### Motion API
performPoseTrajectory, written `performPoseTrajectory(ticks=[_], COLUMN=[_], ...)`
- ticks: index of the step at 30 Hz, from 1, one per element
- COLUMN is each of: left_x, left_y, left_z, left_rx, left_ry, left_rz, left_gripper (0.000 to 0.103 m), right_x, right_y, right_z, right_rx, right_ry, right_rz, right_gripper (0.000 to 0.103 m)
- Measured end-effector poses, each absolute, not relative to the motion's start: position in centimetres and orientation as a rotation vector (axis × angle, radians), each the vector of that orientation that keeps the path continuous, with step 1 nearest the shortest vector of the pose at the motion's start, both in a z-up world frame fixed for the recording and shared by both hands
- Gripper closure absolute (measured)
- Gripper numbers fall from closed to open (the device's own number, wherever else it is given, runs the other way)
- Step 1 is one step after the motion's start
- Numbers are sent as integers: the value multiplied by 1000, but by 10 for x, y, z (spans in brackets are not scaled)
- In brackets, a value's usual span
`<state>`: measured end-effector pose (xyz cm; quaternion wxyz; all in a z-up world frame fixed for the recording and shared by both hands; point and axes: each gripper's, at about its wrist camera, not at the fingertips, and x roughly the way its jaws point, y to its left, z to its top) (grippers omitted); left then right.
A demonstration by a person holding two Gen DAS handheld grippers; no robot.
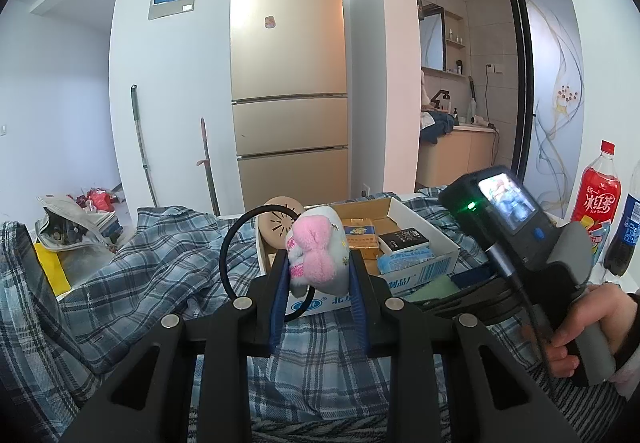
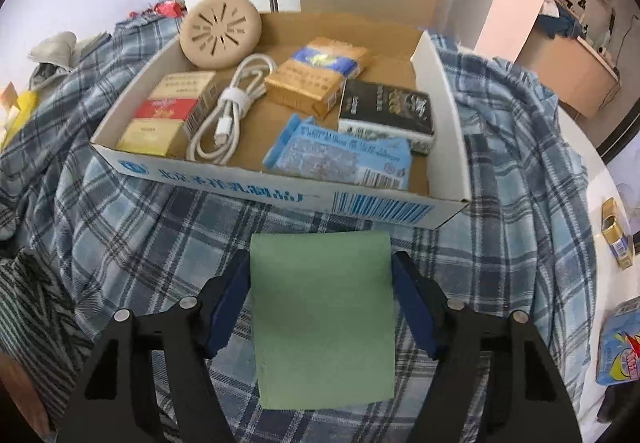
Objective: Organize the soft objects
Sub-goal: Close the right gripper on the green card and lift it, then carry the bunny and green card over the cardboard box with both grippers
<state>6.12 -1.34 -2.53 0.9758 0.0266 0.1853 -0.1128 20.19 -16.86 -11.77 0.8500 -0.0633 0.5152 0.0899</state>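
My left gripper [image 1: 318,271] is shut on a small white plush toy [image 1: 316,251] with a pink bow, held upright just in front of the cardboard box [image 1: 424,219]. A black elastic loop [image 1: 228,243] hangs from the toy to its left. In the right wrist view a flat green sponge pad [image 2: 320,315] lies on the plaid cloth [image 2: 120,227], just before the box [image 2: 280,191]. My right gripper [image 2: 320,263] points steeply down, and its blue pads [image 2: 234,283] rest against both side edges of the sponge. A hand [image 1: 580,327] holds that gripper at the right of the left wrist view.
The box holds cigarette packs [image 2: 316,83], a coiled white cable [image 2: 232,111], a blue tissue pack [image 2: 340,155], a black pack [image 2: 384,111] and a beige round disc [image 2: 220,29]. Drink bottles [image 1: 598,199] stand at right. Small cartons [image 2: 618,343] lie right of the cloth. A fridge [image 1: 288,83] stands behind.
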Motion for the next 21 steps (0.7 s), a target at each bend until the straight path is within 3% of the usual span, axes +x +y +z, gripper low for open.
performPoseTrajectory(ticks=[21], left_x=[48], left_y=[-10], left_z=[-14], left_rx=[66], left_ry=[328], left_rz=[-220], left_gripper=[74], right_x=[115], right_y=[-185], right_z=[-14], right_rx=[-5], right_ry=[653], right_rz=[231], right_gripper=[34])
